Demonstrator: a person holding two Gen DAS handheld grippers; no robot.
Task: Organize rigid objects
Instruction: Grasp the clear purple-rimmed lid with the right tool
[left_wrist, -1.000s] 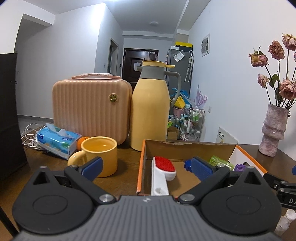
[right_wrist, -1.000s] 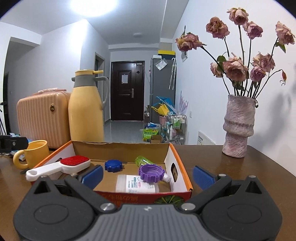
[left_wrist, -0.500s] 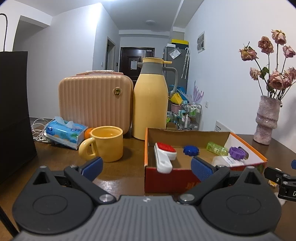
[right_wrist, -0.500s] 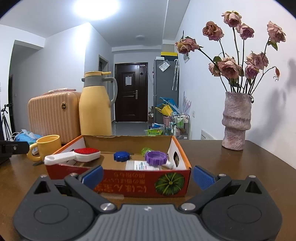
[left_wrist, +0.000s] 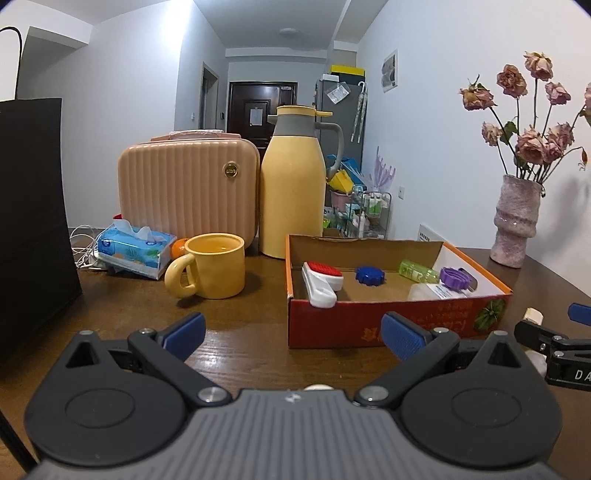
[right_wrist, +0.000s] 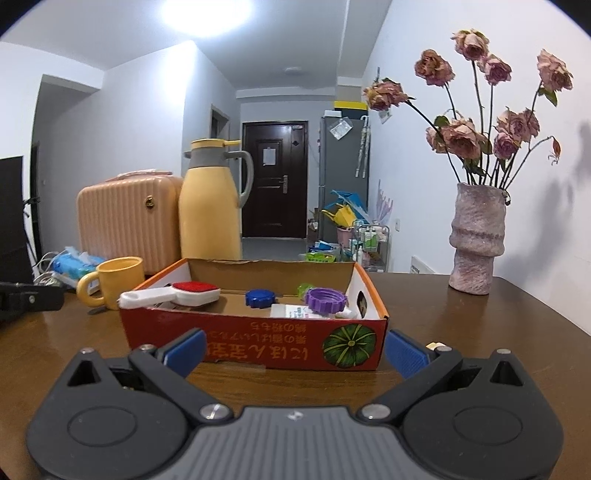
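Note:
A red cardboard box (left_wrist: 391, 321) (right_wrist: 258, 339) stands on the brown table. Inside lie a white brush with a red pad (left_wrist: 321, 280) (right_wrist: 173, 295), a blue cap (left_wrist: 369, 275) (right_wrist: 260, 297), a purple cap (left_wrist: 453, 277) (right_wrist: 325, 300), a green bottle (left_wrist: 415, 268) and a white labelled bottle (left_wrist: 430, 292) (right_wrist: 291, 311). My left gripper (left_wrist: 293, 330) is open and empty, low in front of the box's left corner. My right gripper (right_wrist: 293, 349) is open and empty in front of the box. A small white item (right_wrist: 436, 346) (left_wrist: 533, 315) lies by the right fingertip.
A yellow mug (left_wrist: 212, 266) (right_wrist: 114, 282), a tissue pack (left_wrist: 135, 251), a peach case (left_wrist: 188, 192) and a yellow thermos jug (left_wrist: 293, 199) (right_wrist: 210, 206) stand left and behind the box. A pink vase of dried roses (right_wrist: 476, 240) (left_wrist: 515, 221) sits right. A black bag (left_wrist: 31, 221) stands far left.
Both grippers have pulled back from over the box and dropped lower; the box front wall now shows in both views. Both stay open and empty.

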